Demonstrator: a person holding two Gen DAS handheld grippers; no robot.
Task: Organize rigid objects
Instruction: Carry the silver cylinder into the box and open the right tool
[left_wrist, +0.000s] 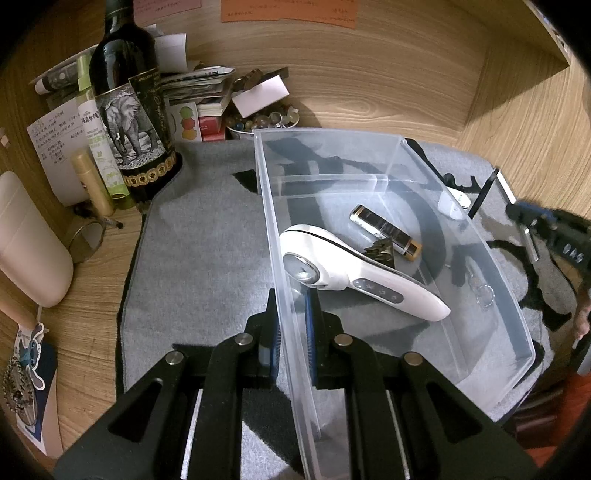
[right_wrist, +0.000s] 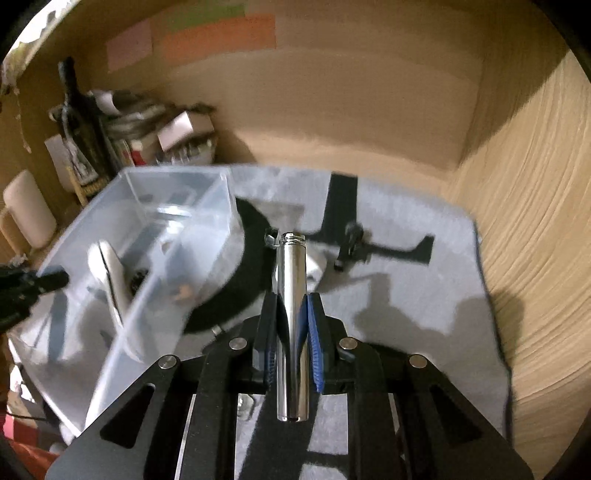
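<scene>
A wooden counter carries a grey mat. On the mat sits a clear bin. A wine bottle stands far left of the tool.

home desk nook | wine bottle, paper notes, wooden walls

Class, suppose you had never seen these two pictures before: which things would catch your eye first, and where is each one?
First, the shiny metal tube clamped between the right gripper pads, above the grey mat. Next, the clear plastic bin, its near wall pinched by the left gripper, with a white handheld device inside. Last, the dark elephant-label bottle at back left.
</scene>
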